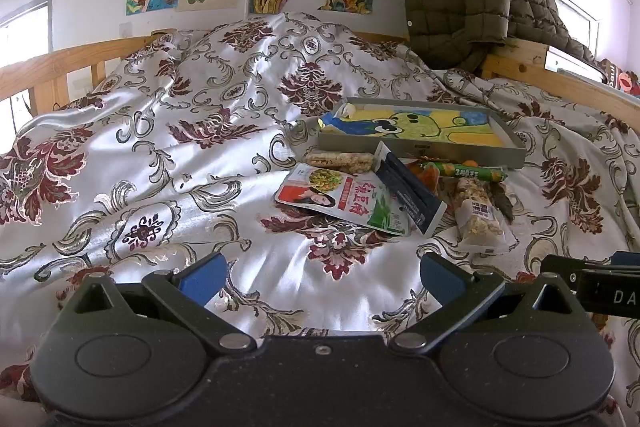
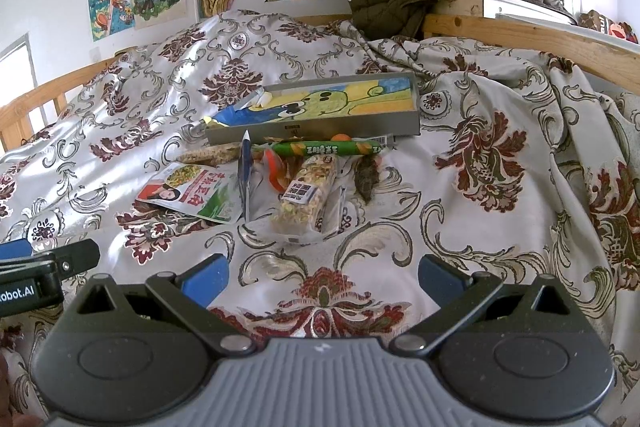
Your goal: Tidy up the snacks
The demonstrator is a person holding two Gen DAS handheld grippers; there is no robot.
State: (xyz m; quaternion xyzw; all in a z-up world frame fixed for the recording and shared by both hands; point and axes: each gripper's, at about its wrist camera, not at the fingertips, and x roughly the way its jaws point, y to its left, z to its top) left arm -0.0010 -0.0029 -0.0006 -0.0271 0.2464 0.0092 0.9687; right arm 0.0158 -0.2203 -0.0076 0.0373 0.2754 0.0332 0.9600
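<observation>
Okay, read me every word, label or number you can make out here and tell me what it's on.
"DA", cut off at the frame edge: on the right gripper's body, seen from the left wrist view.
"obot.AI", start cut off: on the left gripper's body, seen from the right wrist view.
Red and white pouch: large red Chinese characters, too blurred to read reliably.
Green tube, oat bar, dark packet: print too small.

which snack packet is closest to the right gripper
The clear oat bar packet, lying lengthwise toward the right gripper; the green tube, red-and-green pouch and dark blue packet sit farther back.
</observation>
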